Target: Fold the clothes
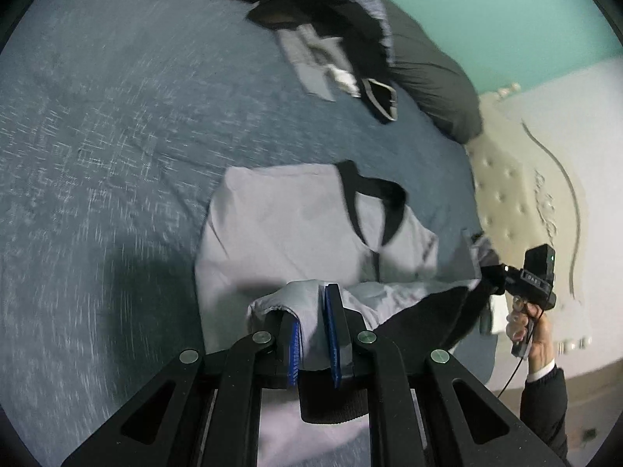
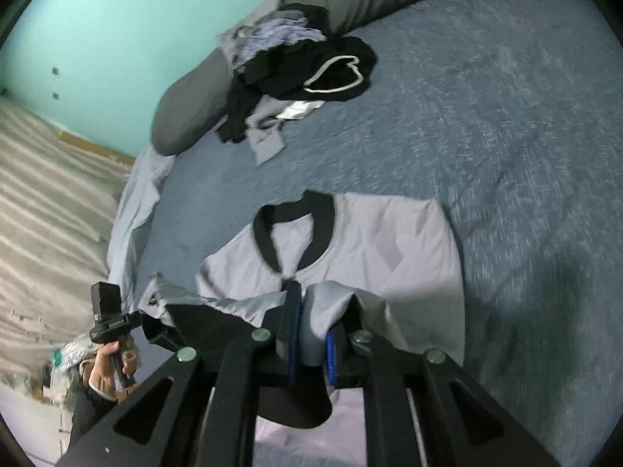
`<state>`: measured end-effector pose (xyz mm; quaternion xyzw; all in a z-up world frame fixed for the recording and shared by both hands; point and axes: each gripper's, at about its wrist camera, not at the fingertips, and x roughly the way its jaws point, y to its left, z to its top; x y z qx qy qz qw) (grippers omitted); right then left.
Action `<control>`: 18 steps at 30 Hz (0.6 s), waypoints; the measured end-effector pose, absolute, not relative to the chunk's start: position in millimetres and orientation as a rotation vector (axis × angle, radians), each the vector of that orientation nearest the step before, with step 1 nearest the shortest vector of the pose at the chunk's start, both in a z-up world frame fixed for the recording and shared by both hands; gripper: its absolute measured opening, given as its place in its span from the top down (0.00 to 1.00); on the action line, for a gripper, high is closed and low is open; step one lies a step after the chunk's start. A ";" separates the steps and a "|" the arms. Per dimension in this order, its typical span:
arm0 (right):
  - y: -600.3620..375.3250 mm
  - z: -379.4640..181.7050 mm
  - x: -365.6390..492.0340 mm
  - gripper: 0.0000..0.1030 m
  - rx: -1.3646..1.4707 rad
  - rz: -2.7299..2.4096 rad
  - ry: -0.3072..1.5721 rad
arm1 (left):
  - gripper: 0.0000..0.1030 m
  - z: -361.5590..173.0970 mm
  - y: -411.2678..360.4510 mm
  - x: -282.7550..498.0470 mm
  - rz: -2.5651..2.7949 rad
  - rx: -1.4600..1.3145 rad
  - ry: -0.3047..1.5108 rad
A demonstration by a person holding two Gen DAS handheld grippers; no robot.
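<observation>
On a blue bedspread (image 1: 97, 136), a pale grey shirt with a black collar (image 2: 370, 241) lies flat while two handheld grippers lift its near hem.

Largest first: the bed, then a dark pillow (image 2: 249, 66) with a heap of unfolded clothes (image 2: 300, 62) beside it, likely waiting their turn. Left gripper (image 1: 313, 334) and right gripper (image 2: 311, 334) each pinch grey hem fabric between blue pads, apart, probably so the edge stays taut to carry toward the collar.
</observation>
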<state>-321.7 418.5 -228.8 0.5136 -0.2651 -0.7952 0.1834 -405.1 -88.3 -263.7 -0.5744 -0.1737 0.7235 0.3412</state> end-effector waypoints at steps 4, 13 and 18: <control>426.1 -260.5 -350.5 0.90 1.493 -2.253 -0.779 | 0.88 -290.5 -81.6 -436.0 1.880 -1.532 -0.487; 442.3 -303.6 -379.0 0.90 1.566 -2.247 -0.864 | 0.87 -324.0 -70.5 -467.3 1.872 -1.581 -0.570; 449.4 -312.3 -377.1 0.86 1.563 -2.228 -0.937 | 0.85 -322.3 -76.6 -467.1 1.849 -1.564 -0.616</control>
